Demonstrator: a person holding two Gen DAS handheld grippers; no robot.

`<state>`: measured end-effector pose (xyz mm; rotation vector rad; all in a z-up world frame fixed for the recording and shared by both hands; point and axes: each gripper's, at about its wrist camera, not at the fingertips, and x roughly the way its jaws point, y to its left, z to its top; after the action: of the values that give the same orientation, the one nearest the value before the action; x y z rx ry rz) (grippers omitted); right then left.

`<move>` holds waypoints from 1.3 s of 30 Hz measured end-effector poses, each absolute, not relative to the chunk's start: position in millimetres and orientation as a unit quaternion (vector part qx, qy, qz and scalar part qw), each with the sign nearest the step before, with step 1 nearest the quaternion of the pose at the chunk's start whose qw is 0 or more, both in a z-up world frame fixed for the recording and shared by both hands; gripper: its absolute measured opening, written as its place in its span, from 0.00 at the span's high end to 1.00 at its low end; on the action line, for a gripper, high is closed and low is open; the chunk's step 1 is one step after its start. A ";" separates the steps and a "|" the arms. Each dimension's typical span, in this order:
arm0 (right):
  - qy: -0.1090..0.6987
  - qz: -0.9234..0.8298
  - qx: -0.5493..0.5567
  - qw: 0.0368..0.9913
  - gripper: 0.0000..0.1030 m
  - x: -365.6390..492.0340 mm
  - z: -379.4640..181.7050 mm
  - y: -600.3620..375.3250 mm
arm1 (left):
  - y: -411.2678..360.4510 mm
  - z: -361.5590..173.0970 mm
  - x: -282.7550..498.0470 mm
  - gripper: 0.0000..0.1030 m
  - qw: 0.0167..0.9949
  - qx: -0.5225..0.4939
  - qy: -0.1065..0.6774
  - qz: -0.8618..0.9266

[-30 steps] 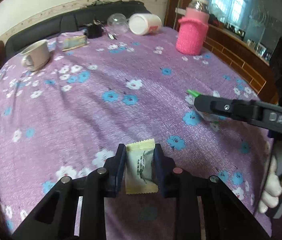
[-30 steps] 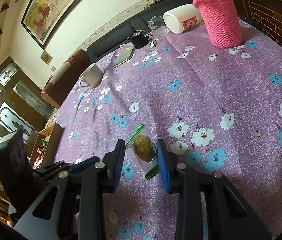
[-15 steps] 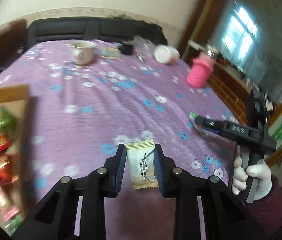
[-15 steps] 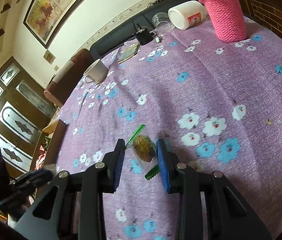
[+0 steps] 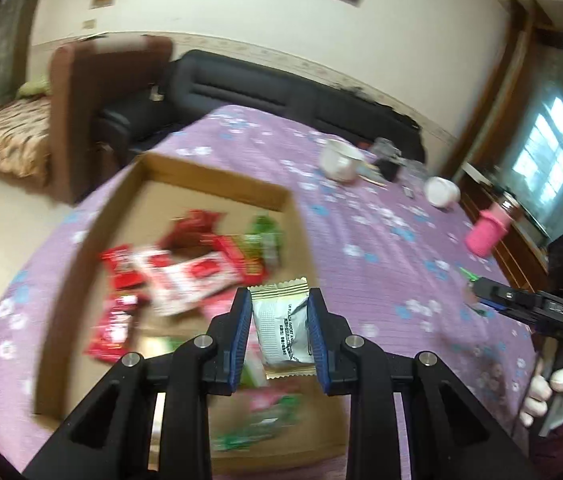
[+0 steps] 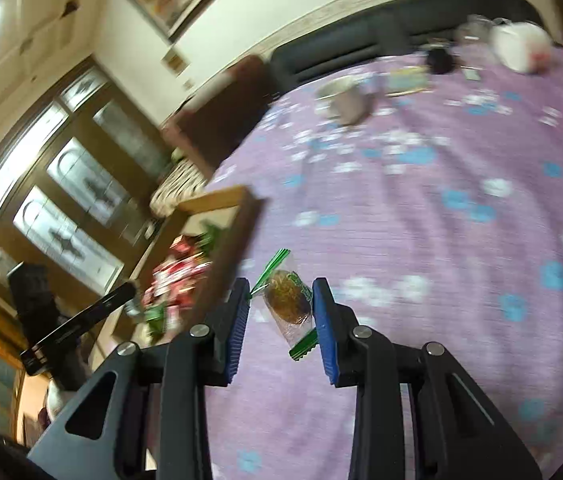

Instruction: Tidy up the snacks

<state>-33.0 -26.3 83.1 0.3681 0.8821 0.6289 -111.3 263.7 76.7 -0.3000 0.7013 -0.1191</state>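
My left claw (image 5: pixel 280 330) pinches a silver-and-gold snack packet (image 5: pixel 282 326) between its blue pads, held above the cardboard box (image 5: pixel 217 186), where red and green snack packs (image 5: pixel 185 268) lie jumbled. My right claw (image 6: pixel 281 322) grips a clear, green-edged packet (image 6: pixel 287 300) with something brown inside, over the purple flowered cloth (image 6: pixel 421 208) on the worktop, just beside the box's near wall. A white mug (image 5: pixel 339 160) and a pink knitted bottle (image 5: pixel 489 234) sit well apart at the far side.

Soft daylight from a window (image 5: pixel 549 160), heavy motion blur, fisheye-darkened corners.
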 end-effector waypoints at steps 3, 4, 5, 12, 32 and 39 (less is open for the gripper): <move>0.428 0.325 0.154 0.829 0.67 -29.2 85.7 19.3 | 282.1 68.7 -110.1 0.73 0.926 -0.149 0.346 -0.035; 0.431 0.332 0.148 0.826 0.67 -28.3 85.7 32.0 | 287.4 66.2 -110.2 0.73 0.926 -0.148 0.347 -0.027; 0.434 0.338 0.142 0.823 0.67 -27.4 85.8 43.1 | 292.6 63.8 -110.8 0.73 0.926 -0.147 0.348 -0.019; 0.479 0.379 0.097 0.785 0.66 -27.5 60.2 130.8 | 326.5 46.5 -114.5 0.36 0.916 -0.196 0.351 -0.001; 0.365 0.301 0.012 0.881 0.42 -68.5 81.5 130.9 | 285.3 83.9 -161.0 0.26 0.956 -0.128 0.261 0.023; 0.348 0.252 0.052 0.901 0.31 -109.4 73.1 75.0 | 221.7 116.5 -206.3 0.17 0.976 -0.025 0.161 0.147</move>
<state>-109.4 75.0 73.1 0.1067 0.7198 0.5218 -206.3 221.7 116.5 -0.0511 0.3250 0.2962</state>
